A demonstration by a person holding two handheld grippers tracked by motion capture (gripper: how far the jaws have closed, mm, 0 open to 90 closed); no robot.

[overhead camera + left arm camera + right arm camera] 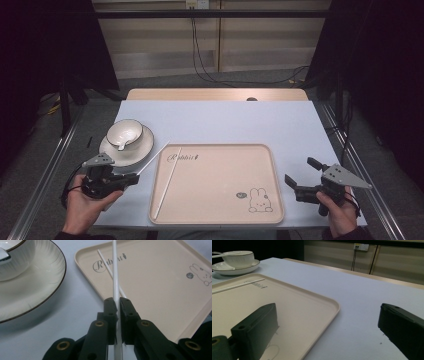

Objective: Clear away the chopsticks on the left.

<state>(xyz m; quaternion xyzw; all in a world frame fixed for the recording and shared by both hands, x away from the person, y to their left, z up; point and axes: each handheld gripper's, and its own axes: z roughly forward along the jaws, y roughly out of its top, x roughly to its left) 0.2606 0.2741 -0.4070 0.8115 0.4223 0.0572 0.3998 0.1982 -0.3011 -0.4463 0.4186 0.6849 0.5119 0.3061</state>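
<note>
My left gripper (134,178) is shut on a thin white chopstick (154,157) at the tray's left edge; the stick slants up and away over the table. In the left gripper view the pads (111,305) pinch that chopstick (115,270) near its lower end. A second white chopstick (167,184) lies along the left side of the beige rabbit tray (220,150), crossing under the held one (107,265). My right gripper (301,172) hovers open just right of the tray, nothing between its fingers (259,325).
A white bowl (124,132) with a spoon (121,146) in it stands on a white dark-rimmed plate (142,150) at the left, just behind my left hand. The tray's rim (333,305) lies close to my right gripper. Light blue table (240,120) stretches beyond.
</note>
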